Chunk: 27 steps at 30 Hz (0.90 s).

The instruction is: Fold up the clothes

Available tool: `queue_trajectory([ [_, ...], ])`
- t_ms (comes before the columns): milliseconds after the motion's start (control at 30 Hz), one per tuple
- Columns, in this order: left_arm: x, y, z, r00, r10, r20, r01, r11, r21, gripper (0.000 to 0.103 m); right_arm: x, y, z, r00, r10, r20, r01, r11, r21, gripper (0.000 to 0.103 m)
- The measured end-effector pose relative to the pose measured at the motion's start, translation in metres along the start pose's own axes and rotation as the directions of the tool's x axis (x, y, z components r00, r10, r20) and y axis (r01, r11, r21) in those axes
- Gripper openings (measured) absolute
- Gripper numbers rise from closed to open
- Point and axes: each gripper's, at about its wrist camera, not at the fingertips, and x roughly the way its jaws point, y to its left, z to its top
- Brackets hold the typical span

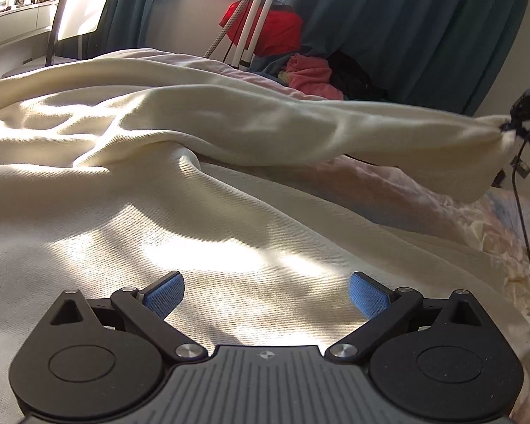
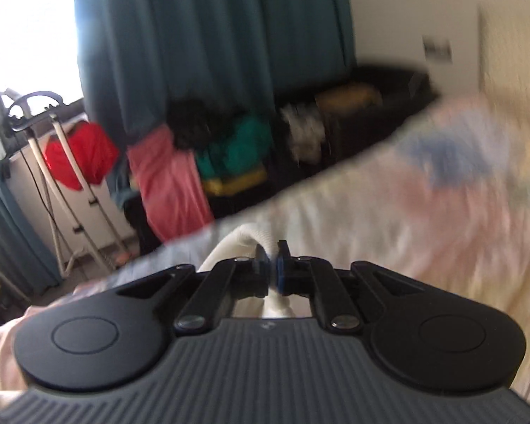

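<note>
While the right gripper (image 2: 272,265) pinches its sleeve end at frame right, the soft, light cream knit garment (image 1: 194,183) sprawls across the bed; the left gripper (image 1: 266,296), spread, should probably take a hem.

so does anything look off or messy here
Nothing damaged or spilled. The cream garment lies rumpled on the bed, one end pulled up by the right gripper. The left gripper is open above it. Clothes are piled untidily beyond the bed.

A bed with pastel floral bedding (image 1: 512,233) carries a rumpled cream garment (image 1: 159,183) spread across it.
</note>
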Motion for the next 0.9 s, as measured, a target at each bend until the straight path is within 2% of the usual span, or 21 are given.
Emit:
queue_trajectory([
  [33,0.0,0.001,0.001,1.0,0.0,0.001,0.0,1.0,-0.004,0.101,-0.005,0.004,0.005,0.998,0.014,0.067,-0.012,1.0,-0.021,0.007],
  [100,0.001,0.002,0.002,1.0,-0.001,0.003,0.001,1.0,-0.012,0.101,-0.016,0.01,0.013,0.979,0.046,0.198,-0.034,0.997,-0.063,0.007],
  [167,0.001,0.003,0.003,1.0,-0.004,0.001,0.004,1.0,-0.015,0.101,-0.018,0.002,-0.003,0.957,0.024,0.288,0.007,0.994,-0.106,0.007],
  [233,0.002,0.004,0.003,1.0,-0.008,-0.001,0.008,1.0,-0.017,0.101,-0.011,-0.015,-0.034,0.957,-0.011,0.29,0.046,0.992,-0.115,0.007],
  [333,0.001,0.003,0.001,1.0,-0.018,-0.006,0.018,1.0,-0.018,0.101,0.009,-0.058,-0.09,0.99,-0.048,0.13,0.051,0.999,-0.019,0.008],
  [400,-0.001,0.002,0.0,1.0,-0.017,-0.005,0.017,1.0,-0.005,0.101,0.022,-0.088,-0.128,0.998,-0.059,0.003,0.059,0.996,0.066,0.008],
  [500,-0.001,-0.001,-0.001,1.0,-0.005,0.003,0.005,1.0,0.029,0.101,0.01,-0.103,-0.149,0.998,-0.035,-0.047,0.044,0.977,0.207,0.011],
  [633,0.002,-0.009,-0.004,0.999,0.046,0.026,-0.049,0.992,0.113,0.101,-0.006,-0.122,-0.175,0.995,0.008,-0.104,0.033,0.921,0.388,0.016],
  [700,0.006,-0.016,-0.006,0.996,0.08,0.048,-0.087,0.981,0.174,0.101,-0.014,-0.131,-0.188,0.991,0.033,-0.129,0.032,0.88,0.475,0.031],
  [733,0.008,-0.019,-0.007,0.994,0.096,0.061,-0.106,0.973,0.203,0.101,-0.018,-0.135,-0.194,0.989,0.046,-0.14,0.033,0.856,0.516,0.051],
  [767,0.012,-0.022,-0.008,0.991,0.111,0.074,-0.125,0.966,0.228,0.101,-0.022,-0.14,-0.201,0.987,0.06,-0.151,0.034,0.83,0.556,0.064],
  [833,0.02,-0.026,-0.008,0.985,0.141,0.098,-0.163,0.949,0.27,0.1,-0.037,-0.143,-0.208,0.985,0.094,-0.147,0.019,0.781,0.624,0.071],
  [900,0.027,-0.03,-0.008,0.978,0.168,0.123,-0.199,0.929,0.314,0.098,-0.04,-0.138,-0.207,0.969,0.201,-0.145,-0.05,0.731,0.68,0.072],
])
